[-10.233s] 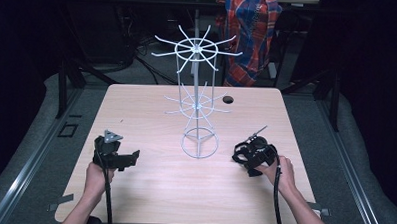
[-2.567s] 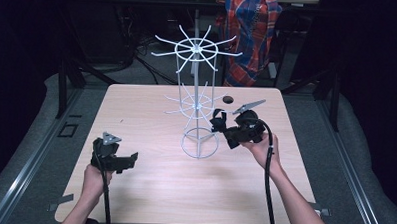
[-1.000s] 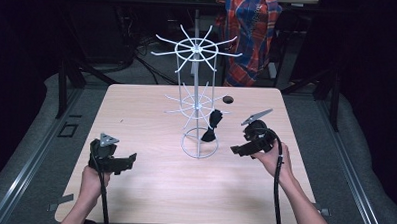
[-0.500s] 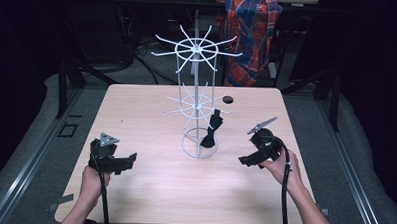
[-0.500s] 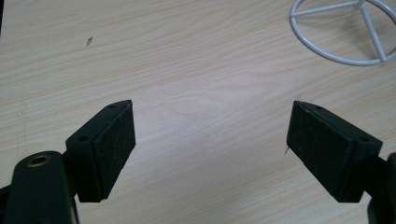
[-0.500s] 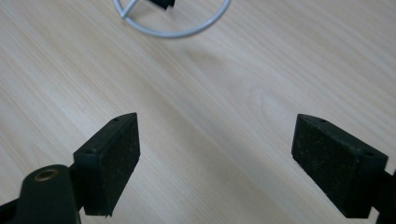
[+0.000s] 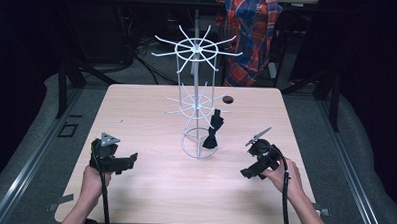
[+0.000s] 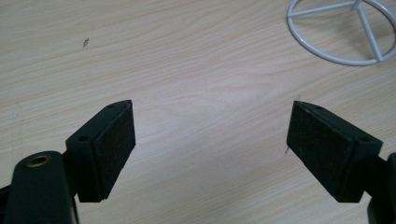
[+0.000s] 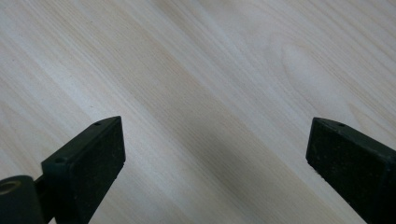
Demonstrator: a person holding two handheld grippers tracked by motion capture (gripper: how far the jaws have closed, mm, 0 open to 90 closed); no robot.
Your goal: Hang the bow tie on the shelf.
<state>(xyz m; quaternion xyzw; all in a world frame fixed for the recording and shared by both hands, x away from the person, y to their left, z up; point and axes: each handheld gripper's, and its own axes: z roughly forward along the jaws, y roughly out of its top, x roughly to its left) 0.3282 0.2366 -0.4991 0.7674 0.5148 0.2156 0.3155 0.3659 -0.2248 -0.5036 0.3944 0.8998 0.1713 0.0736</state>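
High view: pale wooden table (image 7: 148, 190) in a dark room; white wire rack (image 7: 199, 104) holds a black bow tie (image 7: 213, 132); left gripper (image 7: 127, 162) and right gripper (image 7: 248, 173) gape empty, the right's jaws having just been opening.

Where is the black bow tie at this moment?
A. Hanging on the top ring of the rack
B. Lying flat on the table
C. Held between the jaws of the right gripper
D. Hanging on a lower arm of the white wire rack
D: the black bow tie hangs from a lower arm of the white wire rack, while the right gripper stands open and empty over bare table.
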